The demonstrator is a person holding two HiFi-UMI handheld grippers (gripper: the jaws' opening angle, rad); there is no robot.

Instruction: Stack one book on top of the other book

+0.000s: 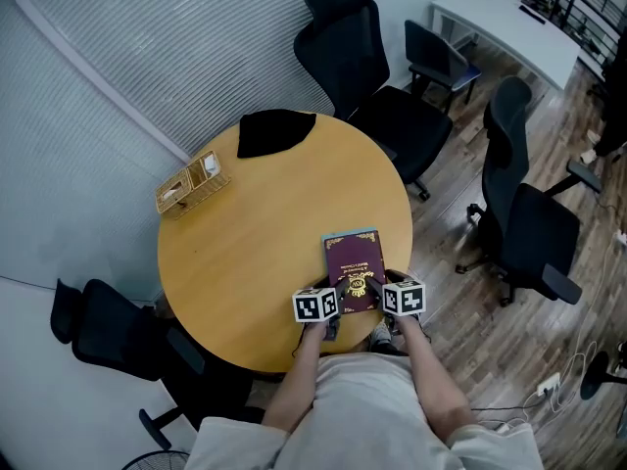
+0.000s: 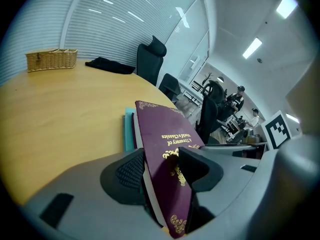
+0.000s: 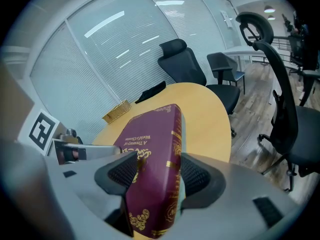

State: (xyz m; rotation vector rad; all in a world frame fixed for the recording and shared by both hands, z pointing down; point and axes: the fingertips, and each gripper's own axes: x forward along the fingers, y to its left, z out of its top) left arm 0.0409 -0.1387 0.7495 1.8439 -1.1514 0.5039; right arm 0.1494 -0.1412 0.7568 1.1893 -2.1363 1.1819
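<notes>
A maroon book [image 1: 355,270] with gold lettering lies on a teal book [image 1: 351,234] near the front right edge of the round wooden table [image 1: 245,253]; only a thin teal border shows. My left gripper [image 1: 336,295] is shut on the maroon book's near left corner, and my right gripper [image 1: 378,287] is shut on its near right corner. In the left gripper view the maroon book [image 2: 162,141] runs between the gripper's [image 2: 165,171] pads, with the teal book [image 2: 128,130] beneath. In the right gripper view the maroon book's spine [image 3: 170,149] sits within the gripper [image 3: 157,176].
A wicker basket [image 1: 191,184] stands at the table's far left and a black cloth [image 1: 274,130] lies at its far edge. Black office chairs [image 1: 367,76] [image 1: 529,218] [image 1: 113,326] ring the table. A white desk [image 1: 509,18] stands far right.
</notes>
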